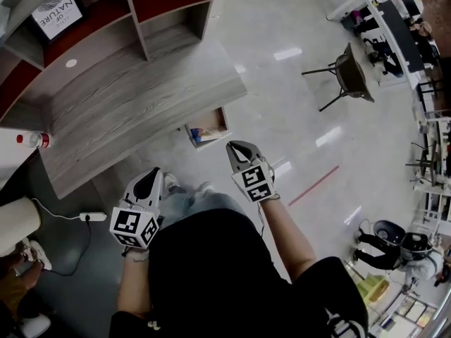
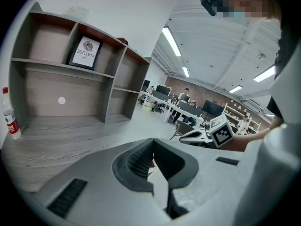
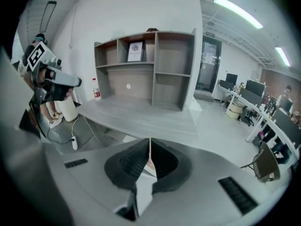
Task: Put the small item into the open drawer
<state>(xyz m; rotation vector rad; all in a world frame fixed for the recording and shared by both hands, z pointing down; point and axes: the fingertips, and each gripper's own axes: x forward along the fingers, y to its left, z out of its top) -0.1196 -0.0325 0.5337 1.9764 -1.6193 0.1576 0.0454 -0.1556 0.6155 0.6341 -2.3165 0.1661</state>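
Note:
Under the grey wooden desk (image 1: 127, 97) a small drawer (image 1: 224, 122) stands open, with small blue and orange items (image 1: 196, 132) lying in it. My right gripper (image 1: 232, 146) hangs above the floor just right of the drawer, its jaws closed tip to tip with nothing between them (image 3: 150, 140). At the lower left, over the person's knees, my left gripper (image 1: 156, 171) is also shut and empty (image 2: 153, 140). Each gripper shows in the other's view: the right gripper (image 2: 193, 136) and the left gripper (image 3: 70, 82).
A shelf unit (image 1: 162, 13) with a framed sign (image 1: 56, 13) stands on the desk. A red-labelled bottle (image 1: 32, 139) and a white disc (image 1: 70, 63) lie on the desk top. A chair (image 1: 349, 72) stands on the floor beyond. A power strip (image 1: 91, 217) and a white bin (image 1: 17, 224) sit at the left.

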